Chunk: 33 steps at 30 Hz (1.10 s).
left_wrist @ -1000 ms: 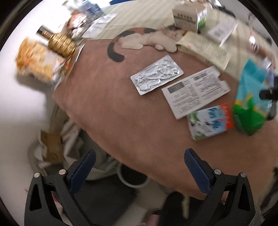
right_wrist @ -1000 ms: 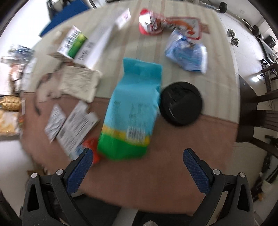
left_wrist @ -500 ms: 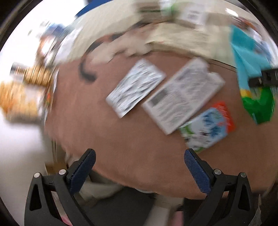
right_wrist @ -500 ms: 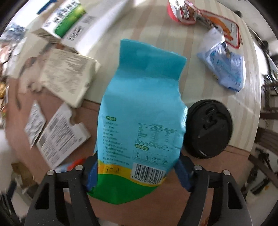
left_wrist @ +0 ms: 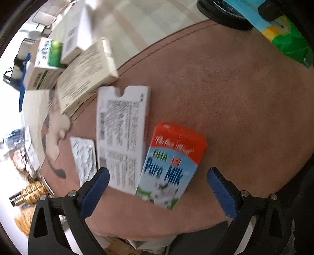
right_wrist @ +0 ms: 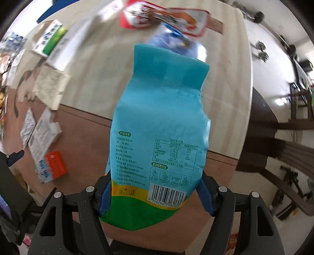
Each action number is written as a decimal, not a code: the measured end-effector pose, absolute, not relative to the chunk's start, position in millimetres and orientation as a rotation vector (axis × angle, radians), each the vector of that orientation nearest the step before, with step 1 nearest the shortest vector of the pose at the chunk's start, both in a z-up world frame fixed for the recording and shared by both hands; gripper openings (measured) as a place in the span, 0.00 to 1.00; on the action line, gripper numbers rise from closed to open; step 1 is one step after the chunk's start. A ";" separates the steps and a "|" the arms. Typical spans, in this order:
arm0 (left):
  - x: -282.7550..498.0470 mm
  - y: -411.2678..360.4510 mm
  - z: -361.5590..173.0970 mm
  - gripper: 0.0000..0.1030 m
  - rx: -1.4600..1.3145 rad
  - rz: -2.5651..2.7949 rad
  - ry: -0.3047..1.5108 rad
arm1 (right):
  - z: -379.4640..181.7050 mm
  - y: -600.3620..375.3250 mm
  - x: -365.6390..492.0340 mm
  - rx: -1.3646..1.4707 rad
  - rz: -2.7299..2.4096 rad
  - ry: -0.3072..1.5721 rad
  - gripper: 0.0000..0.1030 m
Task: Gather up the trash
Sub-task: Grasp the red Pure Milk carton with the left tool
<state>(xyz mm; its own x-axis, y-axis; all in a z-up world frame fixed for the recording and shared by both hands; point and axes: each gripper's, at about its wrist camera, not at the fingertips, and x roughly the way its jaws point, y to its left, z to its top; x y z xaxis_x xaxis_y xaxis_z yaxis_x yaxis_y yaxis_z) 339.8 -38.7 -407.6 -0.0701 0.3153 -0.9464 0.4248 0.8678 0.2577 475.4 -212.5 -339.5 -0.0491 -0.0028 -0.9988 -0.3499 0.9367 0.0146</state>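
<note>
Since a second ago, the right gripper [right_wrist: 155, 196] had clamped its jaws on the blue-green bag [right_wrist: 161, 125], now hanging clear above the worktop [right_wrist: 94, 82]. Brown mat [left_wrist: 225, 94] lay bare right of the milk carton [left_wrist: 170, 166], running to its rounded near edge. Left gripper [left_wrist: 157, 186] straddled that carton, jaws narrowing but untouching; a flattened white box [left_wrist: 121, 135] overlapped the carton's left edge.

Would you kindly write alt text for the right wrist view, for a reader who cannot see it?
The right gripper is clamped on the lower part of a turquoise and green food bag, held above a brown and cream tablecloth. A small milk carton, flat white boxes and a red wrapper lie scattered on the cloth.
</note>
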 end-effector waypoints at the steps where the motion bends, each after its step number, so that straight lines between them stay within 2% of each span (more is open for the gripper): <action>1: 343.4 -40.1 -410.5 0.68 0.588 -0.101 1.674 | -341.4 -212.5 475.2 -0.277 0.280 1.602 0.72; 3: 346.4 -42.6 -417.5 0.51 0.591 -0.108 1.698 | -346.7 -210.5 474.4 -0.274 0.277 1.610 0.72; 11: 342.2 -45.5 -399.8 0.50 0.457 -0.072 1.648 | -359.1 -198.9 477.6 -0.253 0.309 1.605 0.71; 22: 302.1 17.2 -328.5 0.50 -0.059 0.314 1.467 | -317.9 -167.3 435.0 -0.344 0.488 1.509 0.71; 30: 178.1 53.2 -281.4 0.50 -0.410 0.576 1.289 | -280.0 -101.2 352.7 -0.430 0.702 1.436 0.71; 33: 116.2 70.2 -278.9 0.50 -0.535 0.674 1.240 | -278.7 -73.2 301.6 -0.479 0.785 1.427 0.71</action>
<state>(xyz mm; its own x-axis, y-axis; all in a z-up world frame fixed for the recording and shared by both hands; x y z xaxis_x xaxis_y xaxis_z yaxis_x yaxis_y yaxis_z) 116.2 70.2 -278.9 0.1793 0.1723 -0.9686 -0.7186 0.6954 -0.0093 301.6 -73.2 -278.7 -0.0370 0.1917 -0.9807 -0.7258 0.6694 0.1582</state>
